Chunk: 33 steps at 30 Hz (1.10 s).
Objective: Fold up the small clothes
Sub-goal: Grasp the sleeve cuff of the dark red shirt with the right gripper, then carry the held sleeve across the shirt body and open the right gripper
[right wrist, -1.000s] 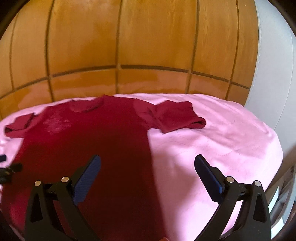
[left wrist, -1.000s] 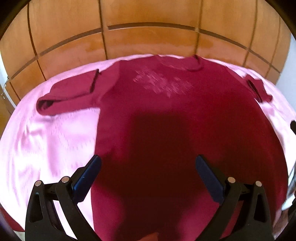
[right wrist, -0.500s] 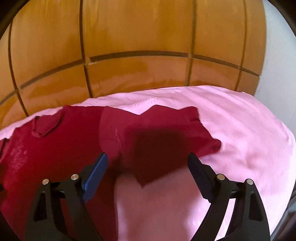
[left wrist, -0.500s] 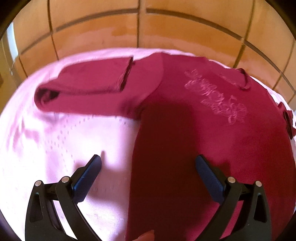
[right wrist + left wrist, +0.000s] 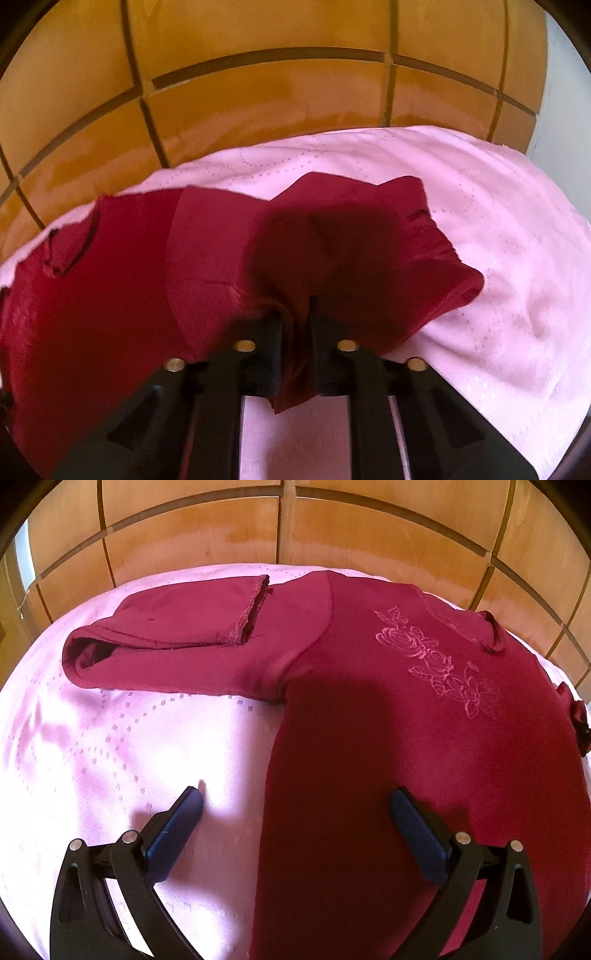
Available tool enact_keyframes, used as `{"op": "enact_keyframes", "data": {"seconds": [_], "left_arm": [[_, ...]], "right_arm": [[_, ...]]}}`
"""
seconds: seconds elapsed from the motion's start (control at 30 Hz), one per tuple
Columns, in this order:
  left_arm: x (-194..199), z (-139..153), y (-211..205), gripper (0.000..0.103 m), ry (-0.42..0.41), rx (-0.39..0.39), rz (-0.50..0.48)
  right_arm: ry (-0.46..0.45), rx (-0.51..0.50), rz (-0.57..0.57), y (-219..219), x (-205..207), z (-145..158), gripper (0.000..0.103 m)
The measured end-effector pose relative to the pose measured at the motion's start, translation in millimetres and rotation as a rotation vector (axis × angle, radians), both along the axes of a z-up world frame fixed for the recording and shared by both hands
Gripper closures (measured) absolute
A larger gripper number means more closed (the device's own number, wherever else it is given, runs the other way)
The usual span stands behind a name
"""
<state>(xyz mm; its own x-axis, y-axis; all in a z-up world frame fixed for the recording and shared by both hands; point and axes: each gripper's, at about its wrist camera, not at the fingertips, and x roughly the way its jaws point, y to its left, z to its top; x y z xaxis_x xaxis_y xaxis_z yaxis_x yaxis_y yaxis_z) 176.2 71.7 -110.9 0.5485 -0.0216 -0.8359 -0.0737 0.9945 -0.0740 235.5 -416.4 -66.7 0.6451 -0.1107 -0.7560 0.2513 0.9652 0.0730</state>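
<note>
Fabric of a dark red top [image 5: 388, 738] lay spread flat on a pink cloth [image 5: 110, 757] that covered the surface under it; whether that surface was a bed or a tabletop could not be told. The top looked soft and matt, with a pale pink rose pattern [image 5: 439, 664] stitched in thin lines across the chest. Its one sleeve [image 5: 177, 642] was folded back over itself, so the rough cuff edge rested on the upper layer and the fold made a rounded loop at the far end. The pink cloth was smooth and a little shiny, with small dotted lines woven in curves.

The left tool [image 5: 295, 805] stood released, its two blue ribbed pads wide apart; one pad was over the pink cloth and the other over the body of the top, with the side edge of the top between them. The right tool [image 5: 295, 317] had just been closing and was clenched on a bunch of the other sleeve [image 5: 351, 251], near the armpit, where the fabric gathered into folds between the black jaws. A dark shadow fell on that sleeve.

Behind the cloth rose orange-brown wooden panels [image 5: 369, 535] with narrow grooves, and a white wall [image 5: 561, 92] stood at the right side.
</note>
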Motion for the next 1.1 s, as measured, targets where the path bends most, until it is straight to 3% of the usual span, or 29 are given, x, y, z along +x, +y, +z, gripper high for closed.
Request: {"op": "enact_keyframes", "data": {"seconds": [0.1,0.27,0.47,0.63,0.83,1.0,1.03,1.07,1.1], "left_arm": [[-3.3,4.7,3.5,0.002,-0.01,-0.023,-0.016],[-11.8,19.4,19.7,0.002,-0.09,-0.153,-0.01],[-20.5,33.6,37.1,0.002,-0.18,-0.169,0.022],[-30.0,43.6,43.8,0.002,-0.213,-0.126,-0.006],[-43.8,52.2,59.4,0.002,-0.241,-0.16,-0.001],[-42.6,52.8,59.7,0.002,-0.234,-0.148,0.004],[-41.8,53.0,59.5,0.002,-0.231,-0.153,0.004],[-40.5,53.1,58.7,0.002,-0.229,-0.161,0.002],[-38.8,54.6,57.2,0.002,-0.226,-0.172,0.0]], "right_arm": [[-0.024,0.05,-0.012,-1.6,-3.8,16.6,0.094],[-0.106,0.149,0.032,18.2,-10.3,59.5,0.094],[-0.175,0.254,0.147,77.4,3.0,97.0,0.094],[-0.157,0.333,0.24,142.3,23.0,99.6,0.094],[-0.121,0.397,0.371,230.5,43.3,90.4,0.094],[-0.078,0.312,0.452,298.6,58.9,62.6,0.093],[-0.053,0.303,0.455,308.4,62.4,51.2,0.076],[-0.032,0.302,0.461,313.4,63.5,42.2,0.044],[-0.017,0.3,0.464,311.6,63.9,35.1,0.029]]}}
